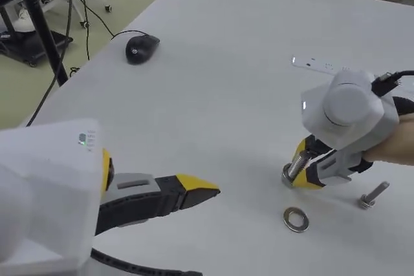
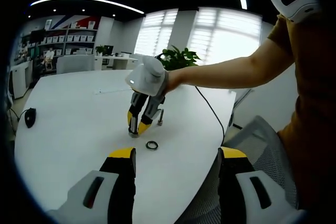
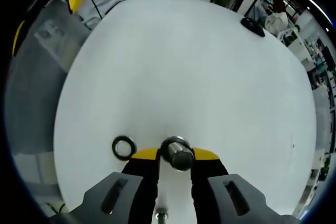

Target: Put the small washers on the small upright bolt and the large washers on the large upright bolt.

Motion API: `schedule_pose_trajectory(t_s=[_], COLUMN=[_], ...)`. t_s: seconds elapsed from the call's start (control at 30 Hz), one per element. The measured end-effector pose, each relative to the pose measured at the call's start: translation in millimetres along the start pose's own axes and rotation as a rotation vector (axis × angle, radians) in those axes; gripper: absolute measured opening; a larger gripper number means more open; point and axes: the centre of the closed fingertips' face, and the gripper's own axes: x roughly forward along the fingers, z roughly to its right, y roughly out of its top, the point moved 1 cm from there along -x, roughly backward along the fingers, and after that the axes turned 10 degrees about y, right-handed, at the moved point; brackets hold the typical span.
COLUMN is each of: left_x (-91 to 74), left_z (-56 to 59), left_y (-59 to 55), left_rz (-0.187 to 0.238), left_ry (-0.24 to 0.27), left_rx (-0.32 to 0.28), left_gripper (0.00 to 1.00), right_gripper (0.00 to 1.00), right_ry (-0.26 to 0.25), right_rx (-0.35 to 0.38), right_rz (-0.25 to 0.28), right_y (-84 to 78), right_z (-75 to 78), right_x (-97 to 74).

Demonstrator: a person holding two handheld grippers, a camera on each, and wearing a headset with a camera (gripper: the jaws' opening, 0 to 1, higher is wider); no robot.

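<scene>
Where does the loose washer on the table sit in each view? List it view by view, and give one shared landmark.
Head view: washer at lower right, just below the right gripper.
Left gripper view: washer near the centre, just below and right of that gripper's tips.
Right gripper view: washer at lower left, beside the yellow tips.
Shared landmark: the large bolt held in the right gripper, next to the washer.

White tabletop, sparsely set
1 mouse sat near the left edge; 1 washer, 1 large bolt and 1 small bolt clustered well apart from it.
</scene>
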Motion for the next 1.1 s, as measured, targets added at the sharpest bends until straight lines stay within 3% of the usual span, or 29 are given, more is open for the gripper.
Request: schedule_pose_trajectory(t_s=[0.23, 0.53, 0.8, 1.1], left_x=[2.0, 0.7, -4.1, -9.6], left_z=[-0.5, 2.1, 9.0, 15.9], left_y=[-1.5, 2.0, 4.7, 8.5], left_rz=[-0.005, -0.004, -0.005, 0.000], left_ry=[-0.003, -0.001, 0.004, 0.011], left_rx=[-0.004, 0.010, 0.029, 0.050], left_gripper=[0.62, 0.62, 0.62, 0.63], right_gripper=[0.24, 0.25, 0.25, 0.25], right_ry=[0.014, -0.019, -0.024, -0.003], right_rx=[0.004, 0.013, 0.029, 0.042], right_rz=[0.011, 0.019, 0.037, 0.064], right_y=[-0.6, -5.0, -5.6, -5.4], right_z=[1.1, -3.4, -26.5, -51.4], right_x=[1.2, -10.3, -18.4, -13.6])
